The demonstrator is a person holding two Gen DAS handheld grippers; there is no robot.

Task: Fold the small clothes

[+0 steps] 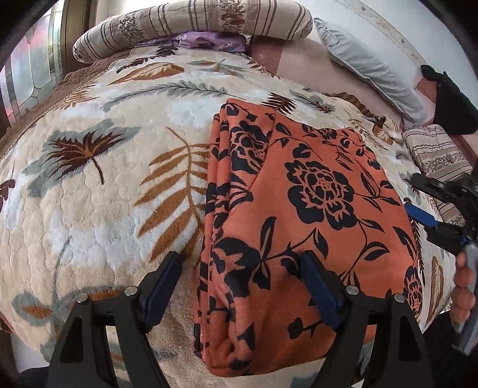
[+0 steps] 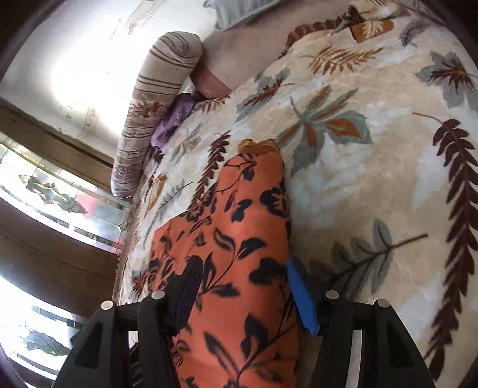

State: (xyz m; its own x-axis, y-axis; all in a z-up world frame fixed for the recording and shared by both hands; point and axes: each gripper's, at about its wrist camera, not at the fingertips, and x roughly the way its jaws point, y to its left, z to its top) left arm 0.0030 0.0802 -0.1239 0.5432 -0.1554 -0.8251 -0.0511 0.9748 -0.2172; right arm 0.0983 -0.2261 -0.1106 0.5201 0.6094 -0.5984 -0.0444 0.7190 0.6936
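Left wrist view: folded orange floral garment on plush leaf-print blanket

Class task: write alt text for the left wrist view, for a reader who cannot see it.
A folded orange cloth with black flowers lies on a cream leaf-patterned blanket covering a bed. The left gripper hangs over its near edge, jaws wide apart; the right gripper shows at the right edge. Striped pillows lie at the far end.

bed with a fuzzy leaf-print blanket, striped bolster, grey pillow, sunlit patterned-glass window, pale wall
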